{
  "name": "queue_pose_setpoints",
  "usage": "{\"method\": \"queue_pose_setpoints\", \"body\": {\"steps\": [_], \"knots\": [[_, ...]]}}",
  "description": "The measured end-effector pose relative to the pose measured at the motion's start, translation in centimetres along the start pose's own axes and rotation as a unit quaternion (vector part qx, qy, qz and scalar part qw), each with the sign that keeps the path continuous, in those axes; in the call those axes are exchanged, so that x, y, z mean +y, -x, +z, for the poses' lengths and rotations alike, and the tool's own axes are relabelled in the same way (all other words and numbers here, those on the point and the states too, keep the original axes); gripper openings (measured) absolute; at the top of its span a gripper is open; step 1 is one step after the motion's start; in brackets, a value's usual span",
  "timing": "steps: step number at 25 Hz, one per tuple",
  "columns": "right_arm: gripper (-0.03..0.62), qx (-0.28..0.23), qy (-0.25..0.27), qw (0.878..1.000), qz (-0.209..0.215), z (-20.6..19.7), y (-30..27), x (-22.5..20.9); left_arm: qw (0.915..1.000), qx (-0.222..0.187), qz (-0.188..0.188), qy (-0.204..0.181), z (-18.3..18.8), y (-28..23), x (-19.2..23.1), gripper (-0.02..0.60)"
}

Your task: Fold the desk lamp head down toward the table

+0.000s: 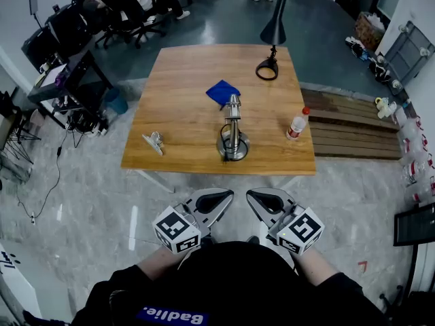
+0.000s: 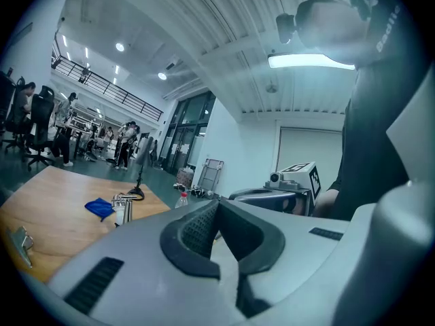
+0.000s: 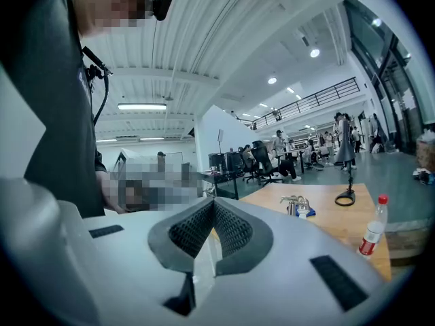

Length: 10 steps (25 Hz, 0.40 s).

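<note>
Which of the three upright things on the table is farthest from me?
The black desk lamp, at the far edge of the table. The silver metal stand and the red-capped bottle stand close to the near edge.

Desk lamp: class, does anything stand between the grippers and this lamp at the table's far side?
Yes. A metal stand, then a blue cloth beyond it, lie roughly on the line from the left gripper and right gripper to the desk lamp.
</note>
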State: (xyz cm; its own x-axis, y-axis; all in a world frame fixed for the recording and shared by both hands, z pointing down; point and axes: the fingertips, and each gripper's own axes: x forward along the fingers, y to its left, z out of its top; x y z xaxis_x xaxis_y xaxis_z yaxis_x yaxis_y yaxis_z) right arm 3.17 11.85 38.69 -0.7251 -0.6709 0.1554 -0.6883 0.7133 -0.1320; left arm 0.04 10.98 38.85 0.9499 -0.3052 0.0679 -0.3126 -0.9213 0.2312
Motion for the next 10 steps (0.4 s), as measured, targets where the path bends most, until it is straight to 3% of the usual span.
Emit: {"method": "queue_pose_setpoints", "body": {"steps": [10], "knots": [[0.004,0.008,-0.004,1.000,-0.004,-0.48,-0.21,0.13,1.0000,0.001,0.000,0.004,-0.34,0.22,0.08,0.008]]}}
